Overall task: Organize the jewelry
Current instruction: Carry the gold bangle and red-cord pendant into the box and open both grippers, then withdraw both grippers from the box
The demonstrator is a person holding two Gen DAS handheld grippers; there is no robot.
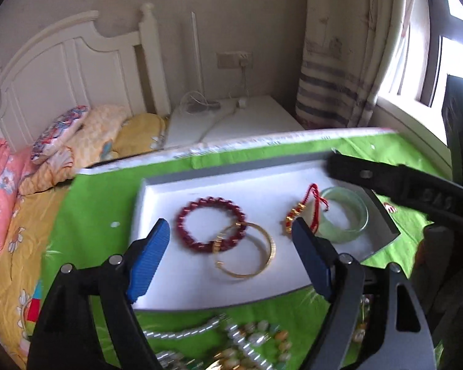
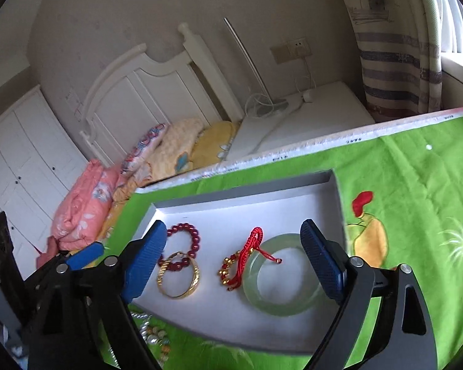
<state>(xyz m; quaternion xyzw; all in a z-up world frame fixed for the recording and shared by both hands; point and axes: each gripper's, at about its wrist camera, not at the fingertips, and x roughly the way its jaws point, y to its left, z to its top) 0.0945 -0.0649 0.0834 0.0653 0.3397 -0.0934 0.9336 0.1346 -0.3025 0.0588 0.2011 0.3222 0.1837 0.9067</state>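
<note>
Cataloguing what lies under my two grippers, item by item.

Tray (image 2: pixel 262 197): shallow, white-floored with grey walls, set on a green printed cloth (image 2: pixel 416 185) that covers the work surface.

Dark red bead bracelet (image 1: pixel 210 225): flat on the tray floor, toward its left side.

Gold bangle (image 1: pixel 247 252): lying flat, overlapping the near edge of the bead bracelet.

Red cord bracelet with gold beads (image 2: pixel 244 256): near the middle of the tray, its cord draped over the rim of the next piece.

Pale green jade bangle (image 2: pixel 281 274): flat on the tray's right part, touching the cord bracelet.

Pearl and bead necklaces (image 1: pixel 240 336): heaped on the cloth just outside the tray's near edge, not yet sorted into it.

Left gripper (image 1: pixel 231 256): jaws spread wide, blue pads either side of the bead bracelet and gold bangle as seen from above, nothing between them.

Right gripper (image 2: pixel 231 259): likewise released, pads apart over the cord bracelet and jade bangle, gripping nothing.

Background: white headboard (image 2: pixel 132 98), folded bedding (image 2: pixel 86 209), striped curtain (image 2: pixel 395 61) by the window.
</note>
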